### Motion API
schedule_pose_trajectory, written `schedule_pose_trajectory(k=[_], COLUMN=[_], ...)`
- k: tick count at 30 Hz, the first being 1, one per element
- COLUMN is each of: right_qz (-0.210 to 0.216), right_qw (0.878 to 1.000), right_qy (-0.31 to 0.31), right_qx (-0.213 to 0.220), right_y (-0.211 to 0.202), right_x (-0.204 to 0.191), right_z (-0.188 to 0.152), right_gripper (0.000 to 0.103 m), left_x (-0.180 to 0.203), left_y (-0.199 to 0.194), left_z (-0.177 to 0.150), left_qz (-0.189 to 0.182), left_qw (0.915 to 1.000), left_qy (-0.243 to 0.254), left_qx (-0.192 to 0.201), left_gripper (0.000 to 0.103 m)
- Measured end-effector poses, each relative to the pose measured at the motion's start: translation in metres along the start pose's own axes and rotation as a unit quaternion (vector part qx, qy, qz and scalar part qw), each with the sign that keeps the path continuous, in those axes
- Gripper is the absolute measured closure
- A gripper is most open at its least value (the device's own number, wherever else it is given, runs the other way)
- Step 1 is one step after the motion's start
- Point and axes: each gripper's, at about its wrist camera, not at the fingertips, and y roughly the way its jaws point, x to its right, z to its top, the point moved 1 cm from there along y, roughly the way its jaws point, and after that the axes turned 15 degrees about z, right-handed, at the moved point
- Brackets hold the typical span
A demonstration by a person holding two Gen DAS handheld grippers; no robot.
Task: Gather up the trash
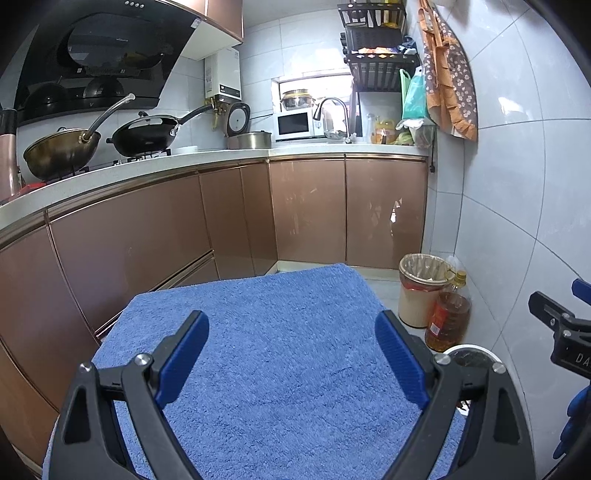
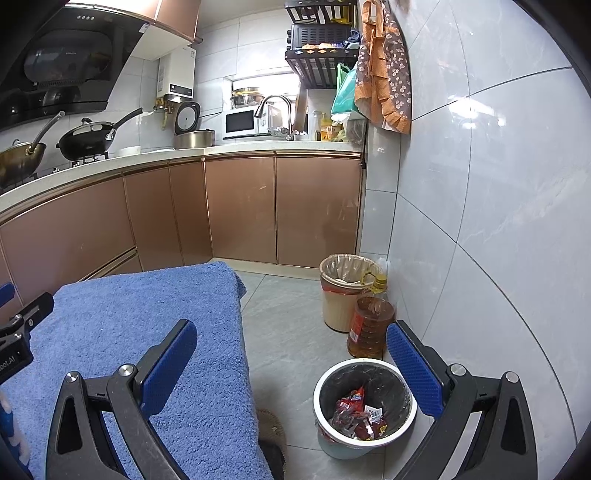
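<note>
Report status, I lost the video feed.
Left gripper open, empty. Right gripper open, empty. Red wrappers in near bin. Nothing in the way.

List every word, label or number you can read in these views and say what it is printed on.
"DA", cut off: right claw's body at the left wrist view's edge.
"oot.AI", cut off: left claw's body at the right wrist view's edge.
Too small or blurred: oil bottle label, water heater panel, range hood sticker, wrappers in the near trash bin.
</note>
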Motion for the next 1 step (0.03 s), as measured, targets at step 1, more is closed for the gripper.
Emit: schedule_pose_trajectory(k=[1], right_qz=[0.000], right_qw=[1.000], right_qy=[-0.001], right_qx=[0.001], right_y=[-0.0003], right_x=[0.0001], right_z=[0.0002], right_gripper=[0.000], left_x=[-0.0009], left_y=[0.0000], left_z=[0.0000], left_qz=[0.000], left_qw=[1.0000], left_qy=[0.000], left_qx=[0.000], left_gripper=[0.012])
